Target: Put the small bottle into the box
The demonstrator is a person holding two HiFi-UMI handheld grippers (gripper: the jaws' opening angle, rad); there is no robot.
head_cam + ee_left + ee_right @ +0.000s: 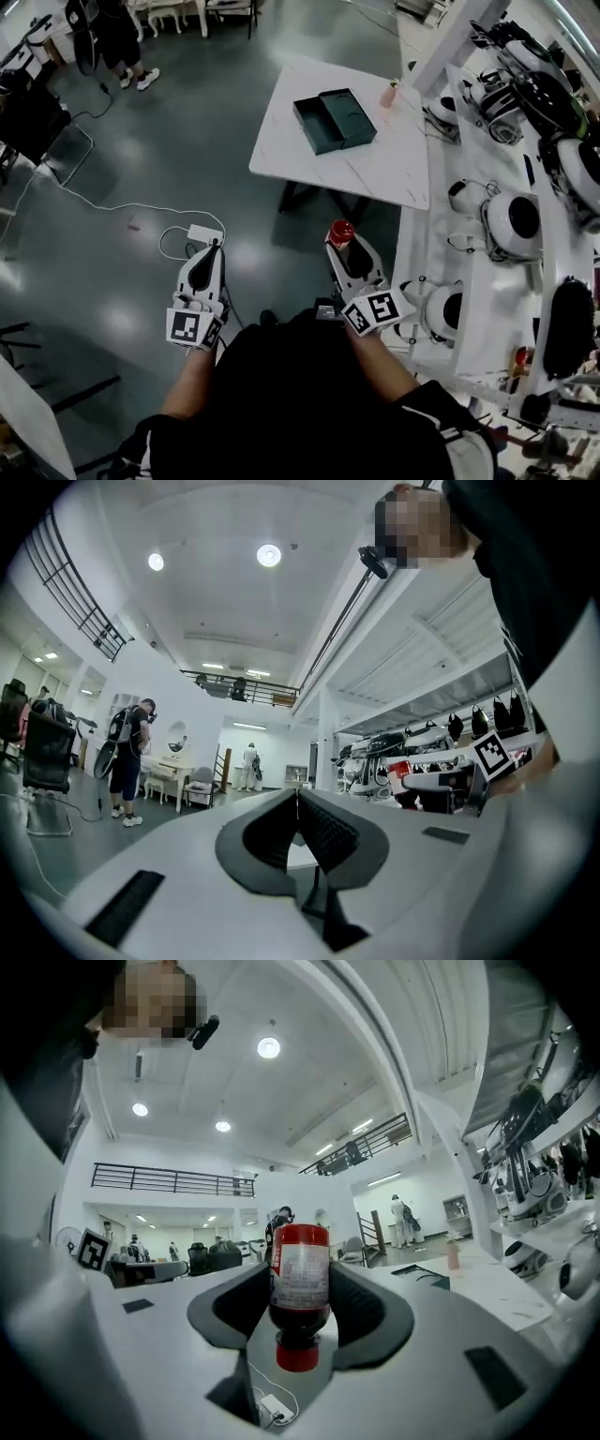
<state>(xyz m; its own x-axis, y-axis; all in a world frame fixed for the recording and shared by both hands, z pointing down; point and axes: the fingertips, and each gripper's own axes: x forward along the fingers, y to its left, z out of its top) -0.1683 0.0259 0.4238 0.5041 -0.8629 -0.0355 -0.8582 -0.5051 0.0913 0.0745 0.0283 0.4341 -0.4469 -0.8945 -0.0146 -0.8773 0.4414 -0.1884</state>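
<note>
My right gripper [339,238] is shut on a small bottle [340,232] of dark red liquid with a red cap; it is held over the floor, short of the white table [375,173]. In the right gripper view the small bottle [300,1288] hangs cap-down between the jaws of the right gripper [300,1302]. The dark green box [333,119] lies open on the table, its lid beside it; the box [424,1276] shows far off at right. My left gripper [214,247] is shut with nothing in it, out over the floor; the left gripper [298,808] has its jaws pressed together.
A pink bottle [388,94] stands at the table's far right corner. White shelving [525,216] with helmets and robot parts runs along the right. A white power strip [204,233] and cable lie on the floor. A person [117,37] stands at far left.
</note>
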